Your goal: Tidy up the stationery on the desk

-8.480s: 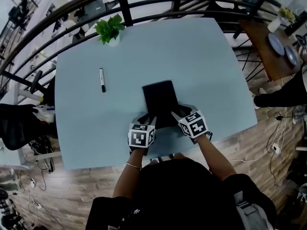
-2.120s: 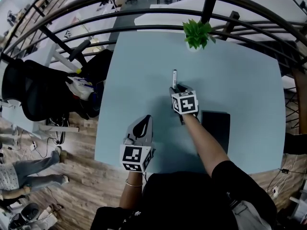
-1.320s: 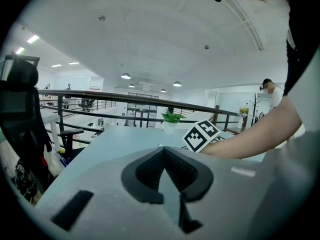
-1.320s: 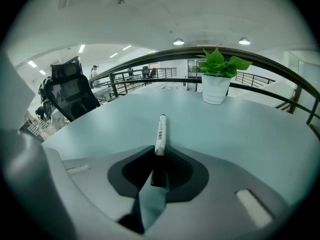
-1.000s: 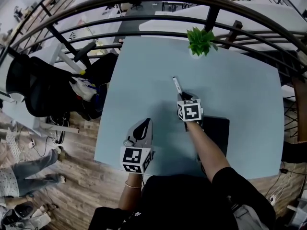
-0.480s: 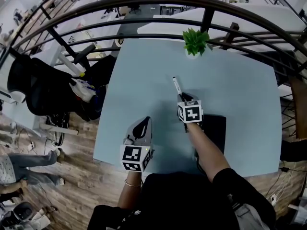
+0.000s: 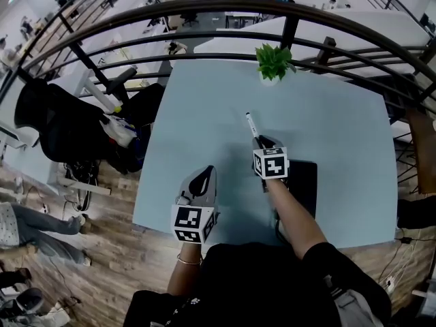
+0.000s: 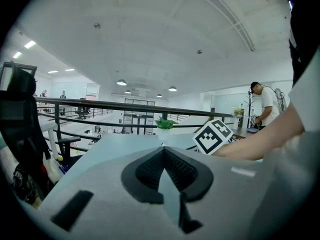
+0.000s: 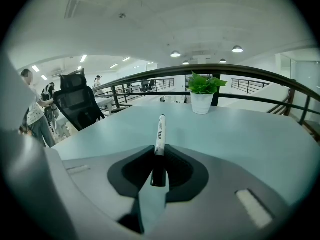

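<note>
Two grippers are over the pale blue desk [image 7: 197, 107]. Nearest, the left gripper [image 7: 203, 176] sits by the front-left edge, its jaws pressed together with nothing between them. Further in, the right gripper [image 7: 259, 142] is clamped on the dark end of a marker pen [image 7: 251, 123], whose white barrel sticks out toward the far side. A black notebook [image 7: 303, 182] lies just beside that arm. A potted plant [image 7: 272, 63] stands at the far edge.

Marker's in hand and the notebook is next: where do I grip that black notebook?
Probably the black notebook by its right long edge, low from the right: it lies flat on the desk, so only a thin edge fits the jaws.
</note>
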A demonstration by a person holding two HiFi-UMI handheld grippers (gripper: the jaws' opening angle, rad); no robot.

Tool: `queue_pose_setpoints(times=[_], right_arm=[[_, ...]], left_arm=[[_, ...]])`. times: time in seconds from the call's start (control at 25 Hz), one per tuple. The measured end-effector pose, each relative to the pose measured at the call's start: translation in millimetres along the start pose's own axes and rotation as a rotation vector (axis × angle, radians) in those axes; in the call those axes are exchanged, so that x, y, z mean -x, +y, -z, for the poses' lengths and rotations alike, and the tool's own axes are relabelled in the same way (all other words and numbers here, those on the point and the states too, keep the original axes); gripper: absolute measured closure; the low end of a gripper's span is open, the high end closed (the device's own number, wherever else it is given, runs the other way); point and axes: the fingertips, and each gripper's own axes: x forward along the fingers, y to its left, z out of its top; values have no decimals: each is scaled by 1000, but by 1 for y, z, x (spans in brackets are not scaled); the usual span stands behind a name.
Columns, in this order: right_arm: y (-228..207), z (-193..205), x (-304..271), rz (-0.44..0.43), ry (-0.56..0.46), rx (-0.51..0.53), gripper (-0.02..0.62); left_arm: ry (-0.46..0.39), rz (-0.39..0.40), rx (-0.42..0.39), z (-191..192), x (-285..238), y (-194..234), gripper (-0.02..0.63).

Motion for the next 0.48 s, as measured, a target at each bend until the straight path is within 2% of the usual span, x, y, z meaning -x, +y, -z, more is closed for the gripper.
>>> queue_pose_setpoints(times=[0.48], right_arm=[[-8,5,27,8,-32,-24,529]], left_arm=[[-5,25,-6,-2,2,-21,614]])
